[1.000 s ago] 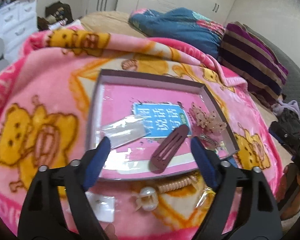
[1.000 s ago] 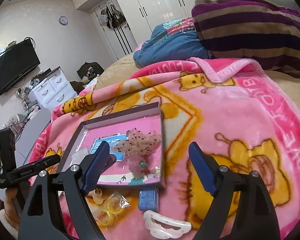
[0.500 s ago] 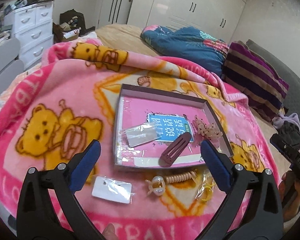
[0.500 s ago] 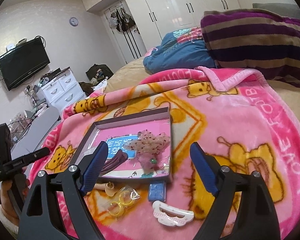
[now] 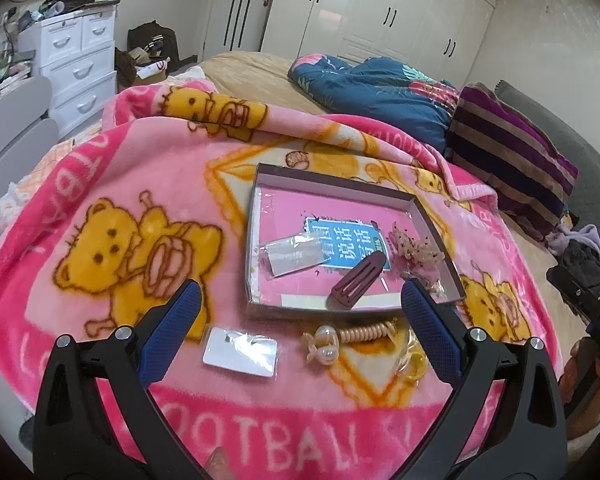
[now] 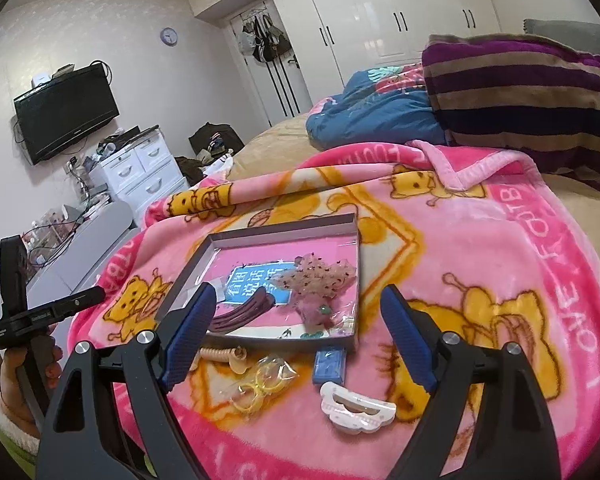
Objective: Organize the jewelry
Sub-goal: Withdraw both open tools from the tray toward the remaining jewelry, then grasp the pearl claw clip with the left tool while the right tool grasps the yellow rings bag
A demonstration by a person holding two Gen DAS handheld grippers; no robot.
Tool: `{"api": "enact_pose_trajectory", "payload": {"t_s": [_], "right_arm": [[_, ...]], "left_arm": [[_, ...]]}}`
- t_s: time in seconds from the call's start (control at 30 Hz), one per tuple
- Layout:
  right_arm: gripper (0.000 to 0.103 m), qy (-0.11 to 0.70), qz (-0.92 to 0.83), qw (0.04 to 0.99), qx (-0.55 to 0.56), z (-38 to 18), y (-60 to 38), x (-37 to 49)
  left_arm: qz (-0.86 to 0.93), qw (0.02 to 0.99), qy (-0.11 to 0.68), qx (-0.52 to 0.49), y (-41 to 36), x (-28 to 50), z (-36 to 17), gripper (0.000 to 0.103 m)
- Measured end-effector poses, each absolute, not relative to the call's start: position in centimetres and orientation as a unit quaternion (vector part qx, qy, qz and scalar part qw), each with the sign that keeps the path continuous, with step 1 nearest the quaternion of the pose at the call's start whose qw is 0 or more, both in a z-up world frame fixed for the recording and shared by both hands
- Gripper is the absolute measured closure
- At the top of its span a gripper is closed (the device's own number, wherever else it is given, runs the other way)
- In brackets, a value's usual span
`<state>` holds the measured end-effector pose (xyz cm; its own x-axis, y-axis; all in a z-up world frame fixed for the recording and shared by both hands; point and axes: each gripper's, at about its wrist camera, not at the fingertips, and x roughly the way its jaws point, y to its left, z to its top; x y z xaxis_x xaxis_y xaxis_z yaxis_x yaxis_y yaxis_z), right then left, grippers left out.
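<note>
A shallow grey tray [image 5: 332, 178] lies on the pink bear blanket, also seen from the right as the tray [image 6: 284, 230]. Inside it lie a maroon hair clip [image 5: 358, 280], a pink speckled bow [image 5: 414, 248] and a clear bag [image 5: 292, 254]. My left gripper [image 5: 299, 292] hovers open in front of the tray, nothing between its fingers. My right gripper [image 6: 298, 293] is open too, above the tray's near edge. On the blanket in front lie a white card [image 5: 240, 352], a pearl claw clip [image 5: 324, 344], a coiled hair tie [image 5: 368, 330], yellow rings in a bag [image 6: 260, 382], a blue piece [image 6: 330, 366] and a white claw clip [image 6: 356, 404].
The blanket [image 5: 100, 184] covers a bed. A blue quilt [image 5: 380, 92] and a striped purple blanket [image 5: 508, 156] lie beyond the tray. White drawers [image 5: 80, 68] stand to the left and wardrobes at the back. A hand [image 6: 28, 364] holds the left gripper at the left edge.
Both grippers have drawn back and up from the tray. The left jaws stand wider than before, and the maroon clip stays lying in the tray.
</note>
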<state>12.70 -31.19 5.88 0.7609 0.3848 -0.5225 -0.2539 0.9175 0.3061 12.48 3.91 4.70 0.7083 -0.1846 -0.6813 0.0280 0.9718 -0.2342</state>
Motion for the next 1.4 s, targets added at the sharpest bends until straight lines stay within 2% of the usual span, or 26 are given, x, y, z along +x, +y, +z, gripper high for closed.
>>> {"api": "enact_pose_trajectory", "payload": {"t_s": [0.47,1.3,1.37,1.4], "right_arm": [[0.02,0.333,0.201,0.917,0.083,4.2,-28.9,11.4],[0.02,0.441,0.24,0.861,0.084,-3.4,-24.4,11.7],[0.02,0.454,0.24,0.853,0.093,-4.3,-24.3,12.1],[0.02,0.458,0.242,0.85,0.099,-4.6,-24.2,12.3]], "left_arm": [[-0.055,0.912,0.399,-0.075,3.0,11.1,3.0,0.01],[-0.078,0.887,0.454,-0.026,0.3,11.2,-2.3,0.01],[-0.081,0.887,0.454,-0.023,0.3,11.2,-2.5,0.014],[-0.082,0.887,0.455,-0.022,0.3,11.2,-2.6,0.021]]}}
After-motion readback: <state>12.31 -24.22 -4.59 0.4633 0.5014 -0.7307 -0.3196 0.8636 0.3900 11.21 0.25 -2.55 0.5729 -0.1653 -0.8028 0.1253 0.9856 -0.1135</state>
